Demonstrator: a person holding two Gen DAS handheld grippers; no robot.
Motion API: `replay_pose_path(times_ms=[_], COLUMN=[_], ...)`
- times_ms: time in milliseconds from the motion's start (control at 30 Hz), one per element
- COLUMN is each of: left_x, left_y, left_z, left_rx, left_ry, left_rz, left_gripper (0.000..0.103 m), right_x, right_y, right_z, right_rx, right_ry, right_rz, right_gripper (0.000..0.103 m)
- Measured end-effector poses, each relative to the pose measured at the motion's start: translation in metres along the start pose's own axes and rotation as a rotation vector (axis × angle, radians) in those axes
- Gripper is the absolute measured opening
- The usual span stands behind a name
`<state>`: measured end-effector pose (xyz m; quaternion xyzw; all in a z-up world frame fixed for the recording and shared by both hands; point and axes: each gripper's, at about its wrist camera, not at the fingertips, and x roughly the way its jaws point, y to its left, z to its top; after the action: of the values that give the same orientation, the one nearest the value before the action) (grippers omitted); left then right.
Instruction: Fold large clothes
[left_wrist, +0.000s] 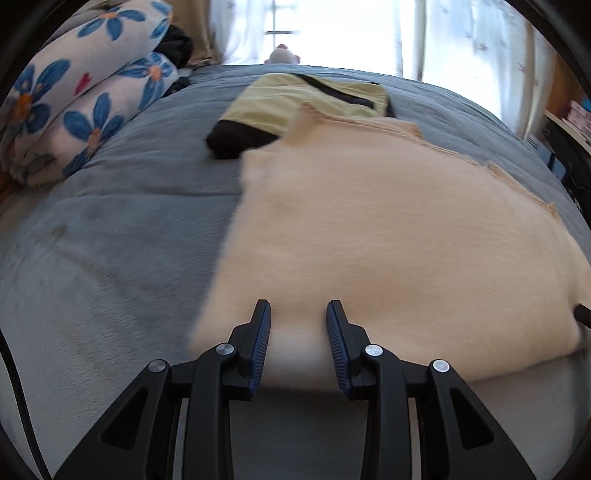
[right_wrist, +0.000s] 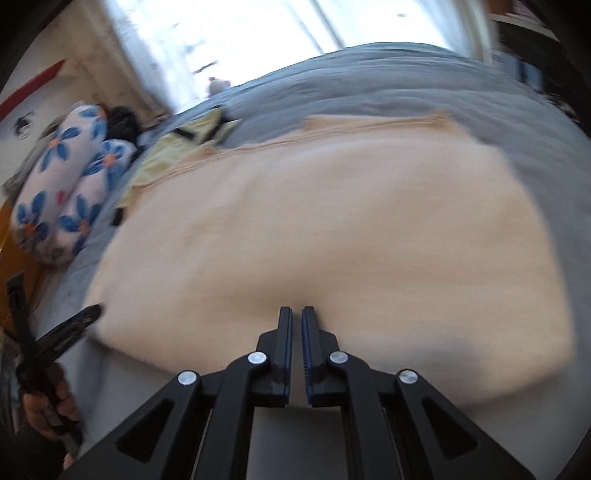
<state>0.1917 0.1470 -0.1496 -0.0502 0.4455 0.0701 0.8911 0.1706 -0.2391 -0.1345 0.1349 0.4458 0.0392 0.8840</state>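
A large fluffy beige garment lies folded on the grey bed cover, its near folded edge towards me. My left gripper stands partly apart at that edge, and the thick fold fills the gap from pad to pad. In the right wrist view the same beige garment puckers at my right gripper, whose fingers are nearly together on a thin layer of the edge. The left gripper's fingers and the hand holding it show at the garment's left corner.
A yellow and black garment lies folded beyond the beige one, partly under its far corner. A rolled floral quilt lies along the bed's left side. A small plush toy sits at the far edge before the bright curtained window.
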Motion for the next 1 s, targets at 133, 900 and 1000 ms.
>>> replay_pose_path(times_ms=[133, 900, 1000], left_x=[0.001, -0.047, -0.063], left_y=[0.019, 0.018, 0.019], left_z=[0.0, 0.006, 0.002], left_rx=[-0.046, -0.09, -0.101], left_ry=[0.019, 0.101, 0.11], left_rz=[-0.073, -0.053, -0.05], left_gripper=[0.03, 0.056, 0.058], right_x=[-0.019, -0.08, -0.089], right_y=[-0.065, -0.047, -0.03], right_z=[-0.005, -0.014, -0.019], right_rx=[0.111, 0.142, 0.12], right_ry=[-0.014, -0.025, -0.023], right_rz=[-0.108, -0.153, -0.132], right_gripper=[0.001, 0.037, 0.04])
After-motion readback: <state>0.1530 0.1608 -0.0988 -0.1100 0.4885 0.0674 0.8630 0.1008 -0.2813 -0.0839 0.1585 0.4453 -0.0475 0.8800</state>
